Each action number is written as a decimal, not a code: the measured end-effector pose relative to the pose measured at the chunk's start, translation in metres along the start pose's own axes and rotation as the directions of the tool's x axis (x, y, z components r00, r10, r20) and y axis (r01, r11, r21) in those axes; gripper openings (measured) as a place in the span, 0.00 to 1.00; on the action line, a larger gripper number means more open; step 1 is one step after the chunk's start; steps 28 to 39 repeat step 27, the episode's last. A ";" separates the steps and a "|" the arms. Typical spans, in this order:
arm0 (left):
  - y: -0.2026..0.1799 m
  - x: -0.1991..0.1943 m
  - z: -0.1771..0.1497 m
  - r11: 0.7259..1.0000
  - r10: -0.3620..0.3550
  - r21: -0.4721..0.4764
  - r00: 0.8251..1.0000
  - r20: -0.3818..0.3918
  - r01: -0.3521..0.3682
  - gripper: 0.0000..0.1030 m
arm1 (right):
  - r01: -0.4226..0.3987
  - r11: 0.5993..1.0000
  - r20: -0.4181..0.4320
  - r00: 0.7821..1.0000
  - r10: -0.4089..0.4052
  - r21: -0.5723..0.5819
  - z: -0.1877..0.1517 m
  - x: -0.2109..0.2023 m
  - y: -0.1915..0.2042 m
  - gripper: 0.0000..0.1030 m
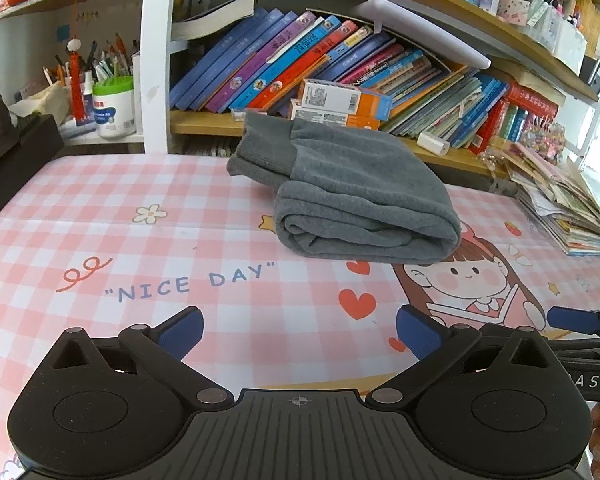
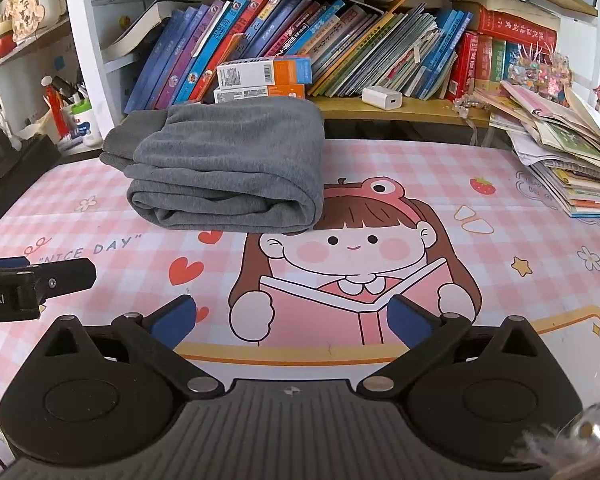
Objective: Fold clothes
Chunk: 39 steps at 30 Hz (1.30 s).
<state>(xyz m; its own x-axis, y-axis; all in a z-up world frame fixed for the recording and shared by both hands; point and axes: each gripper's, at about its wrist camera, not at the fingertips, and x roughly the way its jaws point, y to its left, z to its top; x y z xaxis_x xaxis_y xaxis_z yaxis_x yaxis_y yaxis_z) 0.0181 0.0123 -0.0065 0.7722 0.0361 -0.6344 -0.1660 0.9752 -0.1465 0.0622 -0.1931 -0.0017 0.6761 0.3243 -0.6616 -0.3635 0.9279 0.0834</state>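
Observation:
A grey fleece garment [image 1: 352,192] lies folded into a thick bundle at the back of the pink checked table mat [image 1: 148,248], its ribbed cuff end pointing to the back left. It also shows in the right wrist view [image 2: 228,164]. My left gripper [image 1: 298,334] is open and empty, low over the mat, well in front of the garment. My right gripper [image 2: 290,324] is open and empty, over the cartoon girl print [image 2: 348,256], in front of and right of the garment. The right gripper's finger [image 1: 572,320] shows at the left view's right edge.
A bookshelf with leaning books [image 1: 300,60] and orange boxes [image 1: 344,104] stands right behind the garment. A stack of magazines [image 2: 568,164] lies at the right back. A pen cup [image 1: 112,96] and a dark object [image 1: 4,136] stand at the left. A white charger [image 2: 382,98] sits on the shelf.

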 end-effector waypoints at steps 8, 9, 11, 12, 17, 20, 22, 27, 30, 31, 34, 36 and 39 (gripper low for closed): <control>0.001 0.001 0.001 1.000 -0.002 -0.005 1.000 -0.002 0.002 1.00 | 0.000 1.000 -0.005 1.000 0.000 -0.001 0.000 0.001 0.000 1.00; 0.001 0.001 0.001 1.000 -0.002 -0.005 1.000 -0.002 0.002 1.00 | 0.000 1.000 -0.005 1.000 0.000 -0.001 0.000 0.001 0.000 1.00; 0.001 0.001 0.001 1.000 -0.003 -0.005 1.000 -0.002 0.003 1.00 | 0.000 1.000 -0.007 1.000 0.000 -0.001 0.000 0.001 0.000 1.00; 0.001 0.001 0.001 1.000 -0.003 -0.006 1.000 -0.003 0.003 1.00 | 0.000 1.000 -0.007 1.000 0.000 -0.001 0.000 0.002 0.000 1.00; 0.002 0.000 0.002 1.000 -0.007 -0.010 1.000 0.002 0.007 1.00 | -0.001 1.000 -0.010 1.000 0.001 -0.001 0.000 0.002 0.000 1.00; 0.003 -0.001 0.002 1.000 -0.015 -0.016 1.000 0.010 0.015 1.00 | -0.001 1.000 -0.011 1.000 0.001 -0.001 0.000 0.003 0.000 1.00; 0.003 -0.002 0.002 1.000 -0.017 -0.016 1.000 0.015 0.017 1.00 | -0.001 1.000 -0.013 1.000 0.001 -0.001 -0.001 0.003 0.000 1.00; 0.002 0.000 0.002 1.000 -0.005 -0.009 1.000 0.008 0.005 1.00 | -0.003 1.000 -0.015 1.000 0.003 -0.001 -0.001 0.004 0.000 1.00; 0.002 0.000 0.002 1.000 -0.005 -0.009 1.000 0.008 0.005 1.00 | -0.003 1.000 -0.015 1.000 0.003 -0.001 -0.001 0.004 0.000 1.00; 0.002 0.000 0.002 1.000 -0.005 -0.009 1.000 0.008 0.005 1.00 | -0.003 1.000 -0.015 1.000 0.003 -0.001 -0.001 0.004 0.000 1.00; 0.002 0.000 0.002 1.000 -0.005 -0.009 1.000 0.008 0.005 1.00 | -0.003 1.000 -0.015 1.000 0.003 -0.001 -0.001 0.004 0.000 1.00; 0.002 0.000 0.002 1.000 -0.005 -0.009 1.000 0.008 0.005 1.00 | -0.003 1.000 -0.015 1.000 0.003 -0.001 -0.001 0.004 0.000 1.00; 0.002 0.000 0.002 1.000 -0.005 -0.009 1.000 0.008 0.005 1.00 | -0.003 1.000 -0.015 1.000 0.003 -0.001 -0.001 0.004 0.000 1.00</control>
